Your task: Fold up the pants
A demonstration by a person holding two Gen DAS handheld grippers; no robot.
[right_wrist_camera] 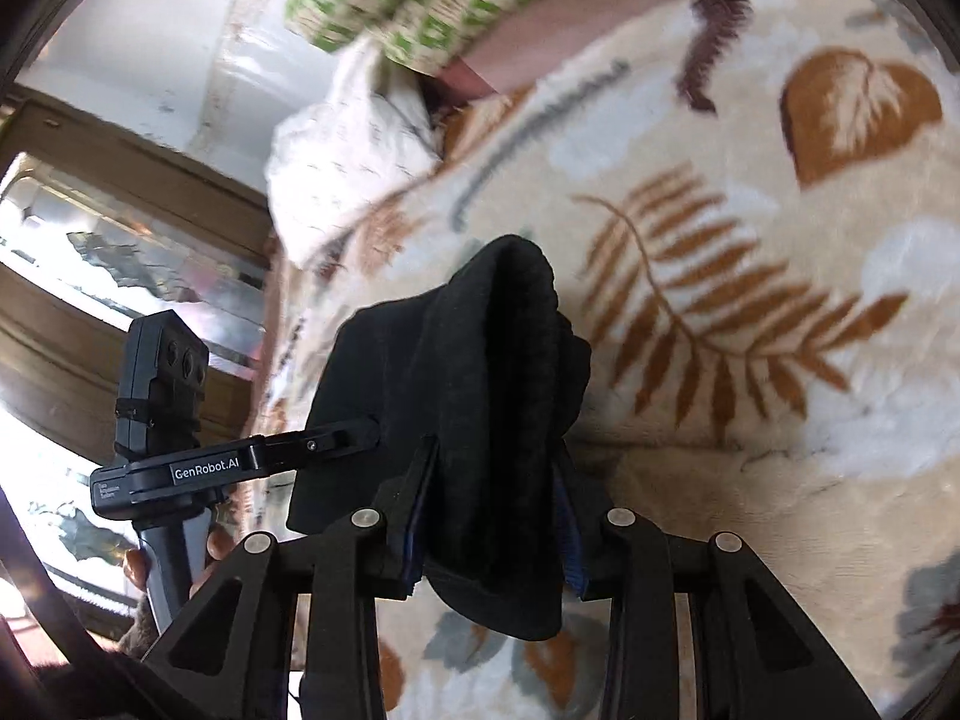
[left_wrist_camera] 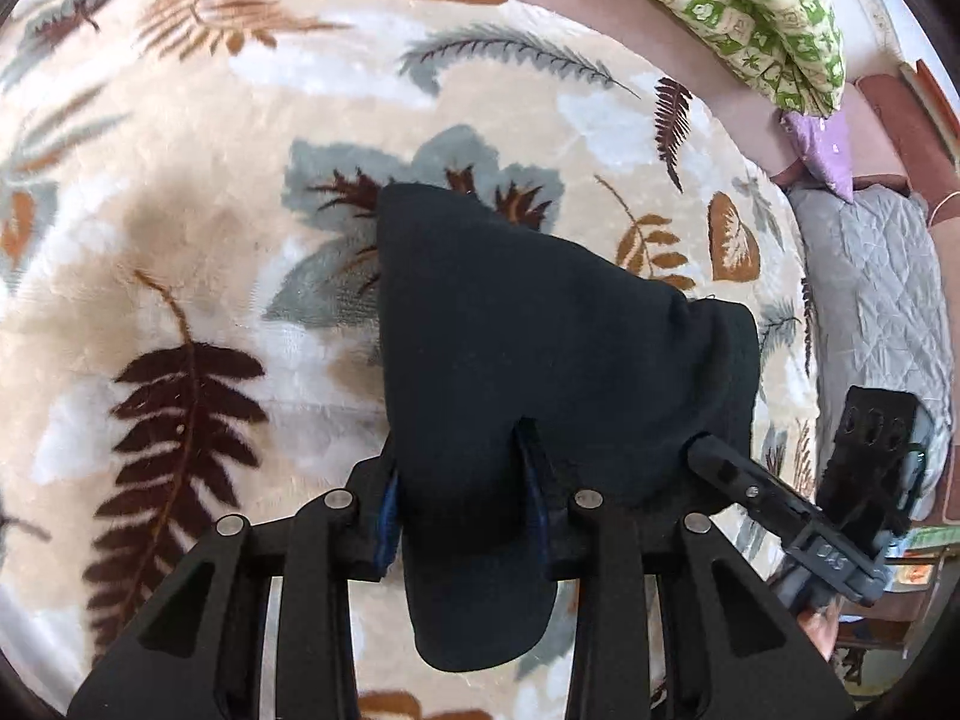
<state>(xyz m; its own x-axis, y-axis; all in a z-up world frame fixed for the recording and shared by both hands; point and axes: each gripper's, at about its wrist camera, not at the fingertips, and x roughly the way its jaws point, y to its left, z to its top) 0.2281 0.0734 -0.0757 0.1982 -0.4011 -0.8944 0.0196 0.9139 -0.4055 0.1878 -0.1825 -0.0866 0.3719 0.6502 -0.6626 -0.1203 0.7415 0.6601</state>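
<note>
The black pants [left_wrist_camera: 540, 330] hang bunched above the leaf-patterned blanket [left_wrist_camera: 210, 240]. In the left wrist view my left gripper [left_wrist_camera: 462, 462] is shut on a fold of the fabric, which droops below the fingers. My right gripper [left_wrist_camera: 705, 450] comes in from the right and bites the same bundle at its right edge. In the right wrist view the right gripper [right_wrist_camera: 492, 456] is shut on a thick fold of the pants [right_wrist_camera: 498, 348], and the left gripper [right_wrist_camera: 360, 435] grips the cloth's left side. Both fingertip pairs are buried in fabric.
A green patterned pillow [left_wrist_camera: 750, 6] and a purple cushion [left_wrist_camera: 828, 144] lie at the bed's far edge, with a grey quilt [left_wrist_camera: 870, 300] beside it. A white cloth [right_wrist_camera: 354, 144] lies near a wooden-framed window [right_wrist_camera: 120, 228]. A hand [right_wrist_camera: 210, 546] holds the left gripper's handle.
</note>
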